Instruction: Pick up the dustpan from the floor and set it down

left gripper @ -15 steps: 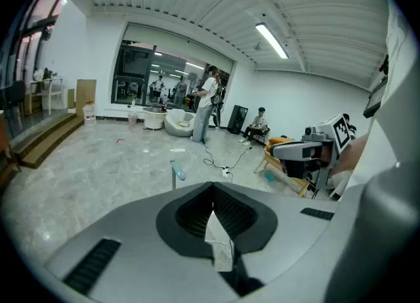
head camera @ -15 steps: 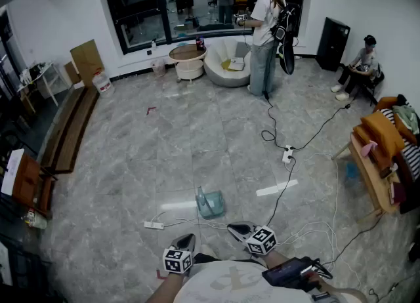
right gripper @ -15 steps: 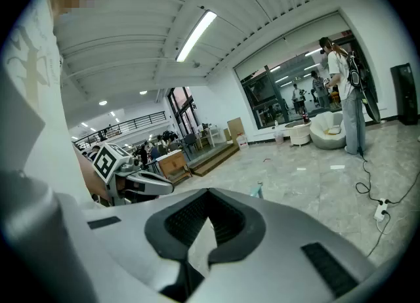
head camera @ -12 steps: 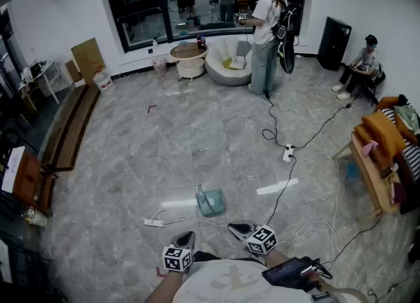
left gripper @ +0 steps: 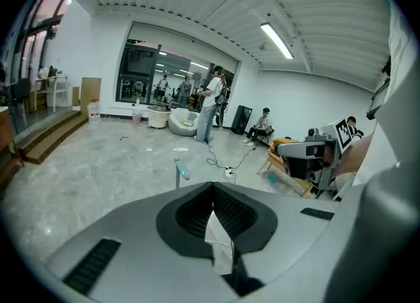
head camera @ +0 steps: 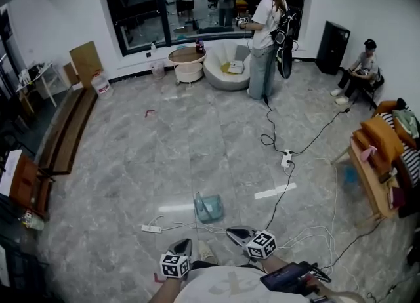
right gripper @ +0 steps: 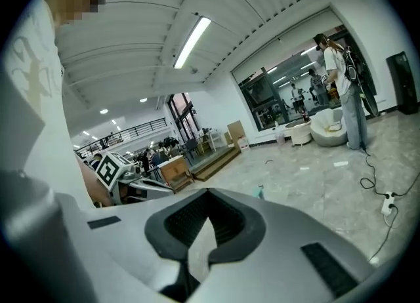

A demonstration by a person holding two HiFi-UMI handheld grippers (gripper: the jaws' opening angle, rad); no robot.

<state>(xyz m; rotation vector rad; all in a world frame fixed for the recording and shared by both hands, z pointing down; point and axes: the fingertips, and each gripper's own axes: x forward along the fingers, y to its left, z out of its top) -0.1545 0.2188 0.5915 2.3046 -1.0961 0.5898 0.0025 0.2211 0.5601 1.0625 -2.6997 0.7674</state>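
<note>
teal dustpan point(head camera: 210, 206) w/ upright handle, sits on grey marble floor, untouched, just ahead of person.

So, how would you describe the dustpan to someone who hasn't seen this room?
On the grey marble floor, look near the bottom middle of the head view. The dustpan lies just up and right of a white power strip. It alone is pale teal, with its handle standing up.

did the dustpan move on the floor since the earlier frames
No. The dustpan still lies between the white power strip and the white tape strip on the floor; everything shifted together, so only the camera moved.
</note>
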